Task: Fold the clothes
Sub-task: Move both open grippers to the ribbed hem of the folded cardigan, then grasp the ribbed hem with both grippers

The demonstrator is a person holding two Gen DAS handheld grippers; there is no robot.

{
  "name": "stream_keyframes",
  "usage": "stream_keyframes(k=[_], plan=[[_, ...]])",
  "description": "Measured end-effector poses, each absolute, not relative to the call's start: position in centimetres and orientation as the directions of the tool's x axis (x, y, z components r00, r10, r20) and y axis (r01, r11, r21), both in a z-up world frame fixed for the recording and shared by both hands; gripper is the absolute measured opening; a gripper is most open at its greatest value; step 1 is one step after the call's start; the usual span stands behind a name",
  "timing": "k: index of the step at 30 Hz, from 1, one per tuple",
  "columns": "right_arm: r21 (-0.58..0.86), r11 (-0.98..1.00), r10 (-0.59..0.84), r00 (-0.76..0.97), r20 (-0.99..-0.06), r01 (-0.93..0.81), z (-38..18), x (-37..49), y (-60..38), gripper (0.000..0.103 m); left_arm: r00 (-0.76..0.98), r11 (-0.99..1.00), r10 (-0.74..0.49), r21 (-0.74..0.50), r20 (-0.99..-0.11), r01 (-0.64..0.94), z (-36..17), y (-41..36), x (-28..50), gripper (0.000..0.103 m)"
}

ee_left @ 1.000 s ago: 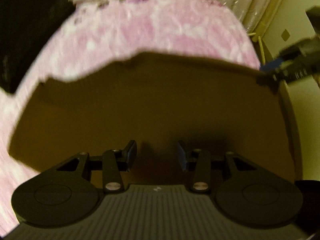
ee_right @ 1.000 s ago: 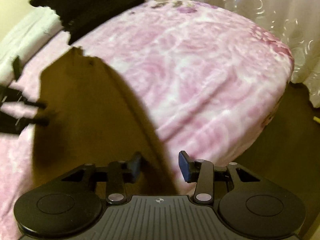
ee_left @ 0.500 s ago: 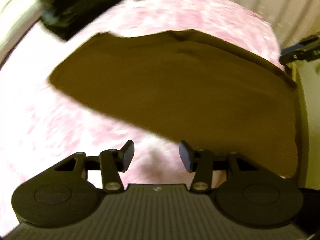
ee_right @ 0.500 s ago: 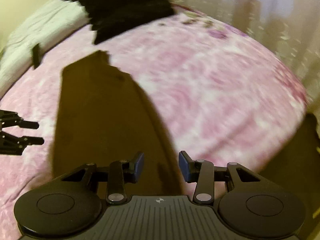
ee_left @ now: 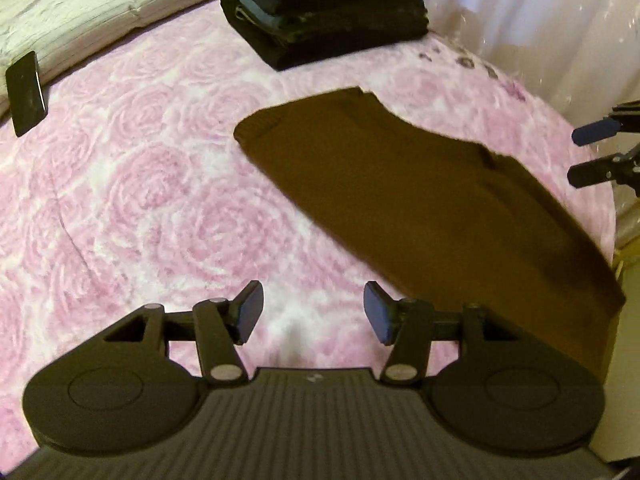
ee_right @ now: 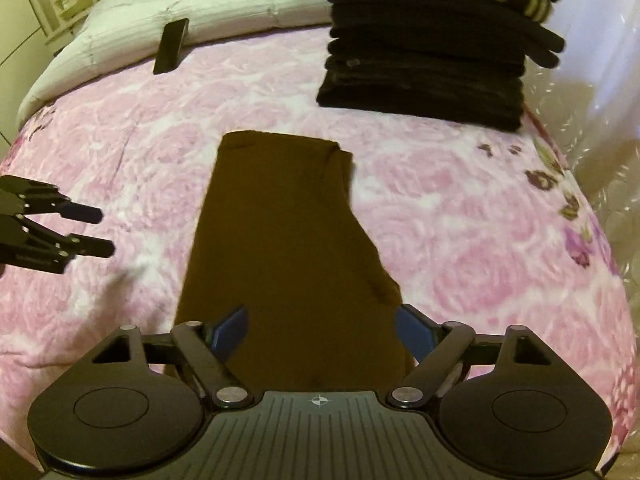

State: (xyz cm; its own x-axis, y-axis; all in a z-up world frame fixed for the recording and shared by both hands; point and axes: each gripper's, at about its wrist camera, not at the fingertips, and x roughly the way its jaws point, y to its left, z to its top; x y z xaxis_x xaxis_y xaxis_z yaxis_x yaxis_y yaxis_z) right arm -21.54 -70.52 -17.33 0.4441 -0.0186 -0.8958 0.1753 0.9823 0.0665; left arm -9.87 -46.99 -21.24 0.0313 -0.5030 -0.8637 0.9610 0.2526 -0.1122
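A brown garment (ee_left: pixel 432 200) lies flat as a long folded strip on the pink rose-patterned bedspread (ee_left: pixel 132 208); it also shows in the right wrist view (ee_right: pixel 280 248). My left gripper (ee_left: pixel 314 316) is open and empty over bare bedspread, to the left of the garment's near end. My right gripper (ee_right: pixel 320 332) is wide open and empty just above the garment's near end. Each gripper shows in the other's view: the right one at the right edge (ee_left: pixel 592 156), the left one at the left edge (ee_right: pixel 86 232).
A tall stack of folded dark clothes (ee_right: pixel 428 56) stands at the far side of the bed, also in the left wrist view (ee_left: pixel 332 8). A black phone (ee_right: pixel 171 46) lies by the white quilt (ee_right: pixel 192 4). Curtains (ee_left: pixel 552 12) hang to the right.
The brown garment was held up and spread between both grippers; it now lies flat on the bed. Both grippers have drawn back from it, and the right one has opened wider.
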Motion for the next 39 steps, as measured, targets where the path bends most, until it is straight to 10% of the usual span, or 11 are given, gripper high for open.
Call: stream_keyframes(k=[16,34,39], plan=[[0.044,0.999,0.047,0.302,-0.952,-0.017,-21.8,-32.1,-68.5,0.084,-0.064,-0.398,-0.615,0.239,-0.786,0.886,-23.9,-38.9,-29.6,0.051],[0.007,0.975,0.092,0.373,-0.923,-0.223,-23.1,-42.1,-73.4,0.084,0.055,-0.635,-0.734,0.713,-0.677,0.298,-33.0,-36.4,-42.2,0.049],[-0.027,0.959,0.093,0.400,-0.912,-0.283,-23.0,-43.3,-72.7,0.087,0.021,-0.657,-0.672,0.608,-0.741,0.446,-31.5,-38.9,-42.3,0.017]])
